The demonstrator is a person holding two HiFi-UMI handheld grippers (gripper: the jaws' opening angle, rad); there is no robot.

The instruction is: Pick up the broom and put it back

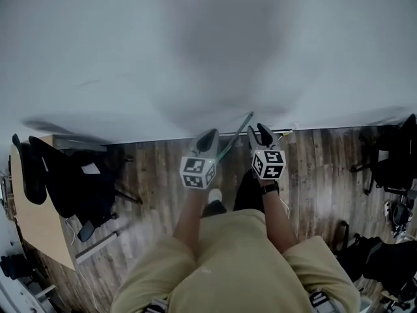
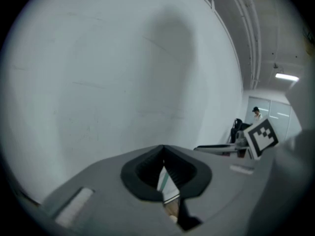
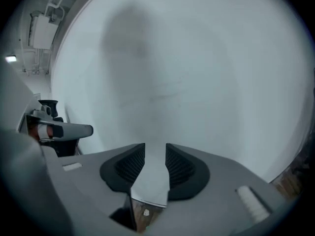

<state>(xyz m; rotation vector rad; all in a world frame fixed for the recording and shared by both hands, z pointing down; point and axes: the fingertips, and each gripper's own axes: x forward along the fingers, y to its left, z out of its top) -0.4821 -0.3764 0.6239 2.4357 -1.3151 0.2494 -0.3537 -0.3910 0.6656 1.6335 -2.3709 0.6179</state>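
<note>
The broom's thin green handle (image 1: 238,134) leans against the white wall (image 1: 195,51), running from upper right down to the left between my two grippers; its lower end is hidden behind my left arm. My left gripper (image 1: 207,137) is raised just left of the handle and apart from it. Its jaw tips meet (image 2: 163,149), with a pale green strip showing through the slit below them. My right gripper (image 1: 263,134) hangs to the right of the handle. A narrow gap stands between its pads (image 3: 155,149), and only bare wall shows through it.
Wooden plank floor (image 1: 156,175) meets the wall at a baseboard with a cable (image 1: 287,133). Black office chairs (image 1: 71,181) and a light wooden desk (image 1: 39,220) stand at the left. More black chairs and bags (image 1: 391,168) crowd the right. A person (image 2: 255,113) stands far off.
</note>
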